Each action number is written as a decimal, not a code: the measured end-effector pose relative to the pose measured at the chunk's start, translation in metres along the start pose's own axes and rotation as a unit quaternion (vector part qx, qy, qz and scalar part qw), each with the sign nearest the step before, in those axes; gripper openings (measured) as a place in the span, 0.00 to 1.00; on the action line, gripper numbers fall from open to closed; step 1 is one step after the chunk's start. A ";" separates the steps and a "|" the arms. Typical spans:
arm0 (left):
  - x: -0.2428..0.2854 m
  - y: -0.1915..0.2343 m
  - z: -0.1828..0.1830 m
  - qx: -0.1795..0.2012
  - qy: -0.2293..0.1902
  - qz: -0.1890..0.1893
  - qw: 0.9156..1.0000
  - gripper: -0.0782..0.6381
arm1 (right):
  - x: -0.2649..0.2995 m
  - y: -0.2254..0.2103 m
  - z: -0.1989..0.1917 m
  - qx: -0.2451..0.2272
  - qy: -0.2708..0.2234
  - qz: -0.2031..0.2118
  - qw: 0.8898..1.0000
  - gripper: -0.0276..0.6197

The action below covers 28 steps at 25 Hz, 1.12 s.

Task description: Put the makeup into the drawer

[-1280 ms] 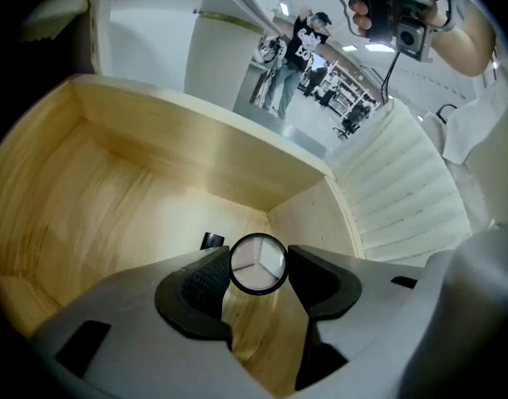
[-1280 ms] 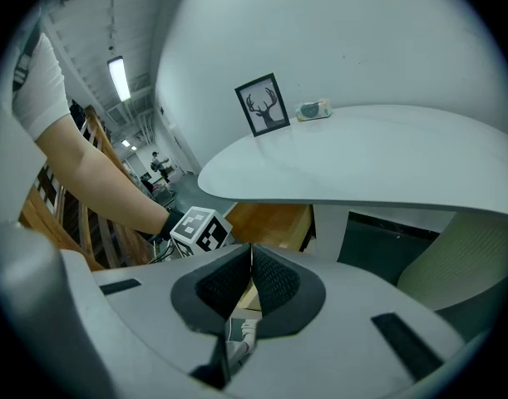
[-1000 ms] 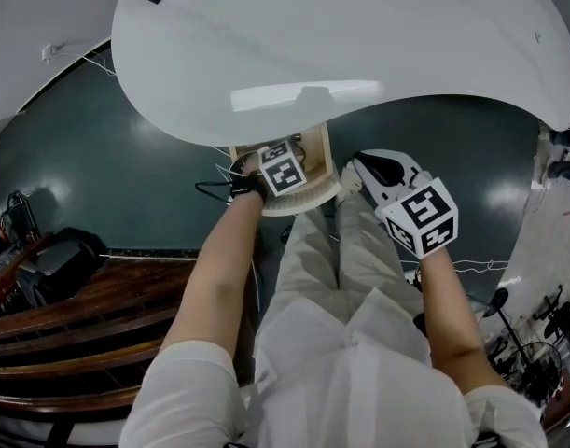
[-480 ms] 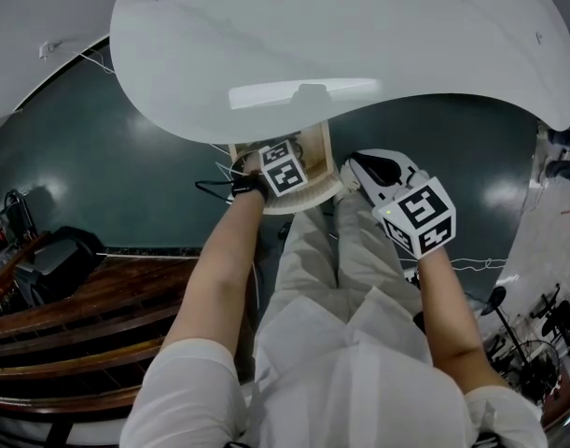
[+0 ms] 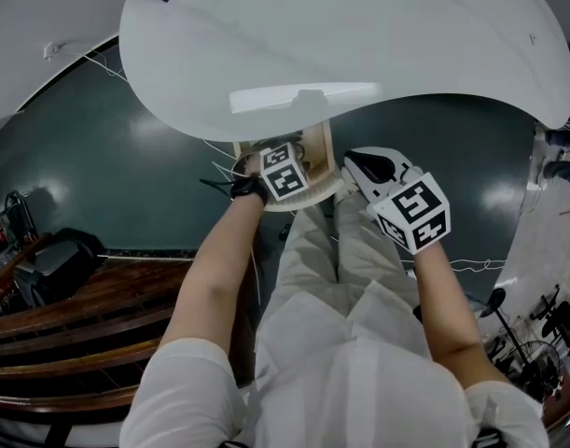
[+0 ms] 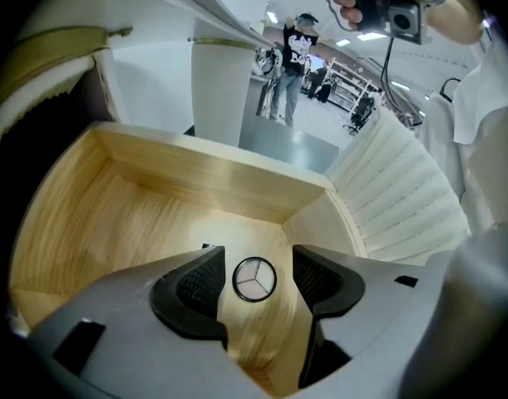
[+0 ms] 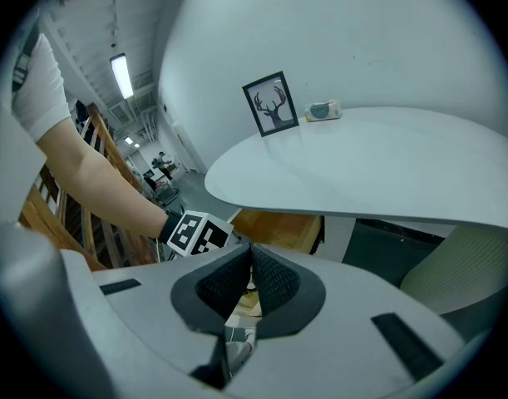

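A small round makeup compact (image 6: 254,278) with a three-part face lies flat on the floor of the open wooden drawer (image 6: 154,198). My left gripper (image 6: 255,281) hangs straight above it, open. Its jaws have just been opening, and the compact shows in the gap between the pads, untouched. In the head view the left gripper's marker cube (image 5: 283,170) sits over the drawer (image 5: 318,153), just under the white table's (image 5: 359,54) edge, and hides the fingertips. My right gripper (image 7: 249,285) is shut on nothing, held right of the drawer (image 5: 357,166).
The drawer's curved ribbed front (image 6: 403,189) stands at the right. A deer picture (image 7: 273,105) and a small object (image 7: 323,110) stand on the table. Wooden steps (image 5: 70,315) lie to the left, with cables (image 5: 219,187) nearby. A person (image 6: 297,56) stands far off.
The left gripper's cube has lifted slightly over the drawer. The right gripper has shifted a little up and left in the picture.
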<state>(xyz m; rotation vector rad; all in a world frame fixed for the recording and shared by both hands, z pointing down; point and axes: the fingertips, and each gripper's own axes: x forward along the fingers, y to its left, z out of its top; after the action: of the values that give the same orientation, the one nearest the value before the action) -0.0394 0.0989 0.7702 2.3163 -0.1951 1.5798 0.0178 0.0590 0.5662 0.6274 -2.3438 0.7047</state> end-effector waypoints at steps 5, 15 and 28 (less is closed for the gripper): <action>-0.024 -0.005 0.015 -0.008 -0.016 -0.001 1.000 0.46 | -0.007 0.003 0.012 -0.011 0.002 0.004 1.000 0.06; -0.108 -0.018 0.033 -0.085 -0.107 0.058 0.989 0.43 | -0.026 0.011 0.031 -0.041 0.012 0.011 0.999 0.06; -0.251 -0.016 0.053 -0.199 -0.262 0.155 0.931 0.34 | -0.051 0.025 0.075 -0.089 -0.002 0.024 0.996 0.06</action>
<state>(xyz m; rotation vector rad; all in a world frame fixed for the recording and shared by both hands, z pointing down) -0.0822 0.0781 0.5180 2.3870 -0.9535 0.8756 0.0090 0.0447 0.4735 0.4948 -2.3995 0.5075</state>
